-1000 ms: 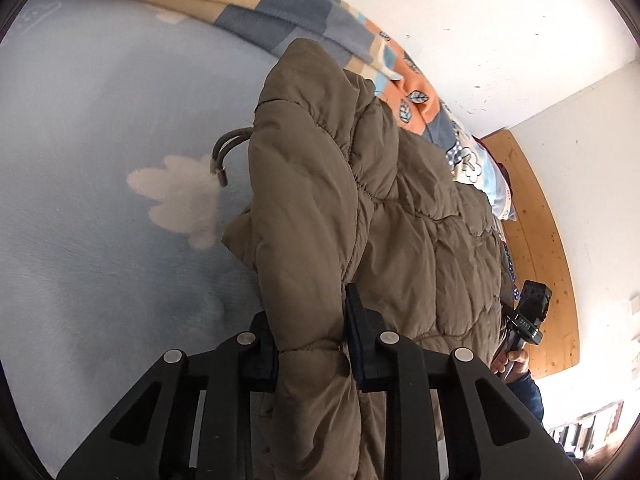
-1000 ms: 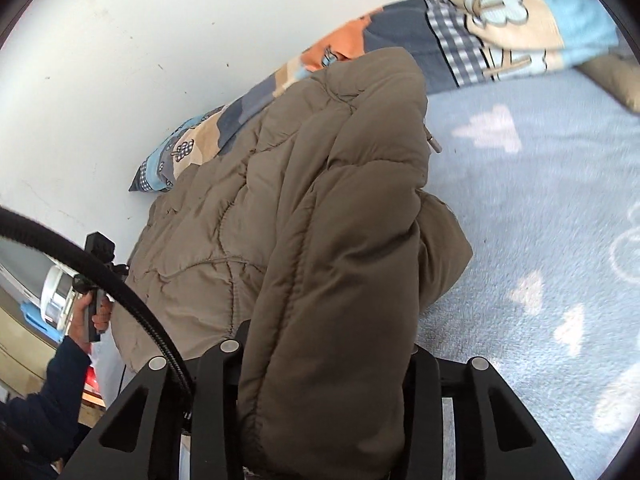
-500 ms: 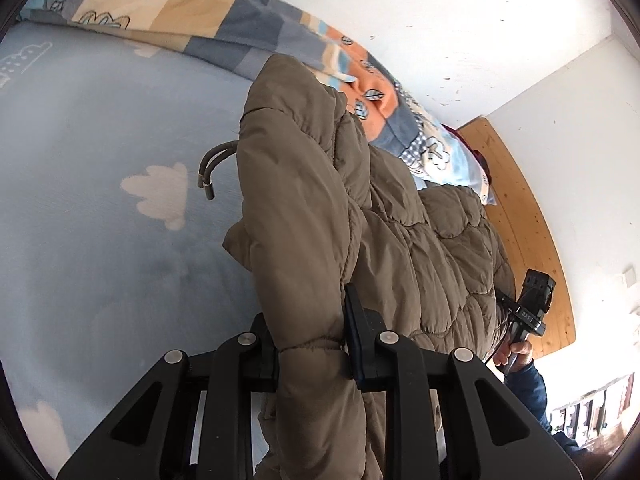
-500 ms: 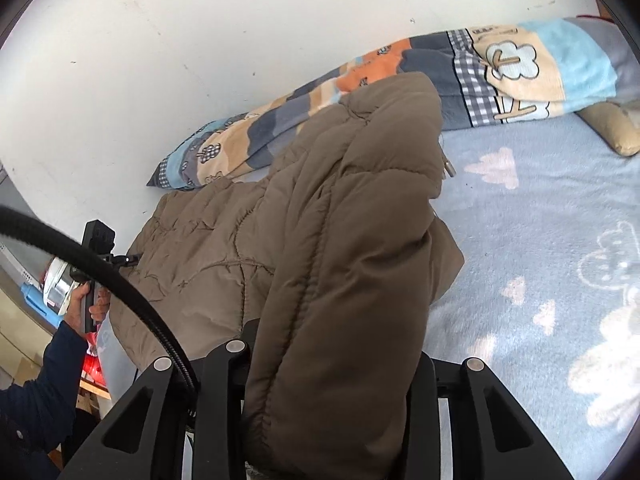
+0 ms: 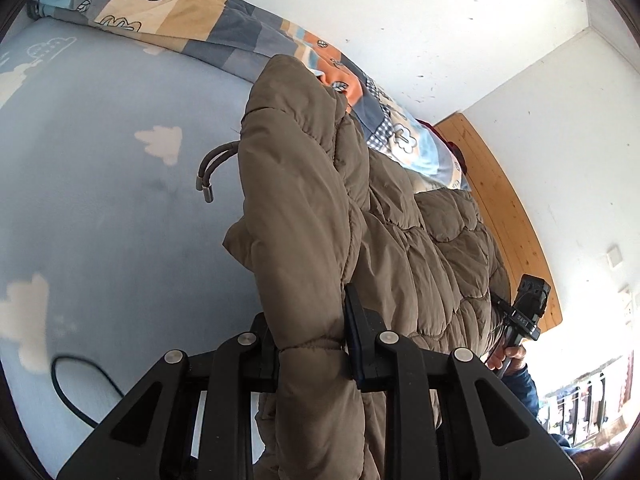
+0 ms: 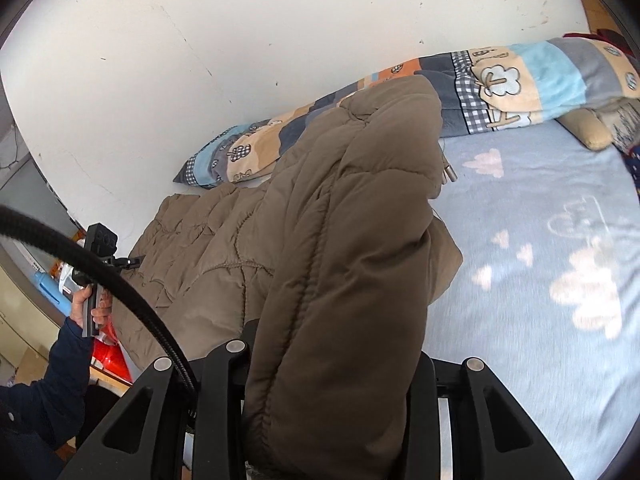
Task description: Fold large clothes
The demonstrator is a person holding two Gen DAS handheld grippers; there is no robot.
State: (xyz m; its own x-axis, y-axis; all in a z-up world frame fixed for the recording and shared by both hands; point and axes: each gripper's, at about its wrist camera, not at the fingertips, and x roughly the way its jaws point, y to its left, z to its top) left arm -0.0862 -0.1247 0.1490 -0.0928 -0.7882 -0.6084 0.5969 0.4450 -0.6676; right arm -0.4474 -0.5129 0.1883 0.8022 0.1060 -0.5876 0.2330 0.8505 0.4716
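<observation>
A large brown quilted puffer jacket lies partly on the bed and partly lifted; it also shows in the right wrist view. My left gripper is shut on a thick fold of the jacket's edge. My right gripper is shut on another thick fold of it, which hides the fingertips. The jacket's body stretches away between the two grippers toward the wall. A grey drawcord with metal tips hangs from the jacket over the bed.
The bed has a light blue blanket with white cloud prints, also in the right wrist view. A patchwork quilt roll lies along the white wall. A wooden headboard stands at the end. A tan pillow lies far right.
Both grippers have pulled back and up with the jacket still held, so more of the bed and the quilt roll shows. The jacket's far end has drawn away from the wall.
</observation>
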